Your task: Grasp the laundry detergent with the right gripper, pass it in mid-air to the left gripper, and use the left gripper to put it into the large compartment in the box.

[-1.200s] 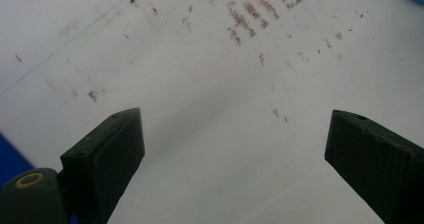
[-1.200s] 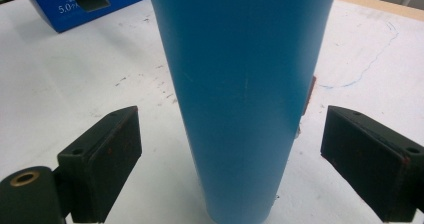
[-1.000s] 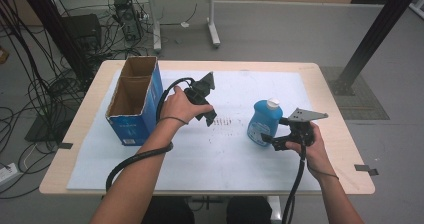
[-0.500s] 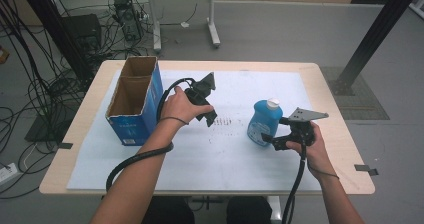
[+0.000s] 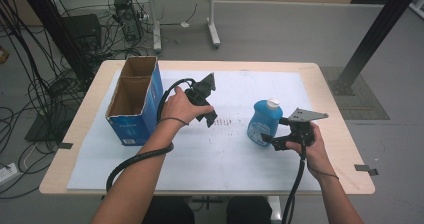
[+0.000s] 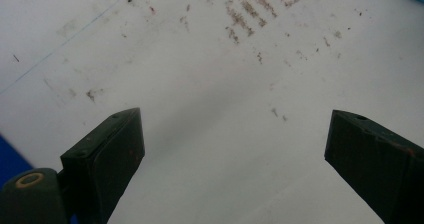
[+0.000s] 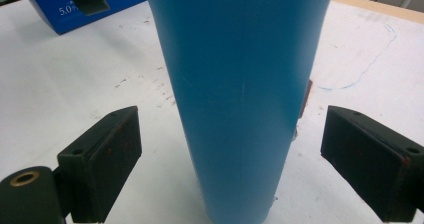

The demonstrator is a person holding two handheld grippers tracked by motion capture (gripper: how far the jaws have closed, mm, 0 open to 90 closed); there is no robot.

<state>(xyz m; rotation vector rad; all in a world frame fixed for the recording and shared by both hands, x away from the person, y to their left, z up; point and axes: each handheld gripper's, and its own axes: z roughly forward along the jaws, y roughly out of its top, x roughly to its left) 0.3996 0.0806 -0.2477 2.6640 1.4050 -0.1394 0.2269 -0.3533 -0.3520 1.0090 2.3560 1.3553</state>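
A: Blue bottle [image 5: 263, 124] with a white cap [image 5: 272, 103], upright on the white sheet [image 5: 240, 164] covering the worktop [image 5: 330, 89], right-hand half, well apart from the box.

B: Right gripper [image 5: 274, 140]?

A: Level with the bottle's lower body, coming at it from the person's side. In the right gripper view the bottle [image 7: 240, 99] stands between the two black fingers [image 7: 102, 159], gap visible on each side, pads not pressing. So spread apart, nothing gripped.

B: Left gripper [image 5: 209, 115]?

A: Near the middle of the sheet, just right of the blue cardboard box [image 5: 137, 126], tilted down toward the sheet. Left gripper view: fingers [image 6: 107, 151] wide apart, bare white sheet [image 6: 210, 84] with brownish scuff marks [image 6: 245, 14] between them. Released, holding nothing.

B: Box state?

A: Open at the top, brown cardboard inside, standing at the left end of the sheet. Can't tell whether anything's in it. Its blue face with white print also shows far off in the right gripper view [image 7: 80, 6].

B: Anything else?

A: Black cable [image 5: 135, 159] trails from the left gripper along the forearm. Grey three-cornered plate [image 5: 306, 115] on top of the right gripper.
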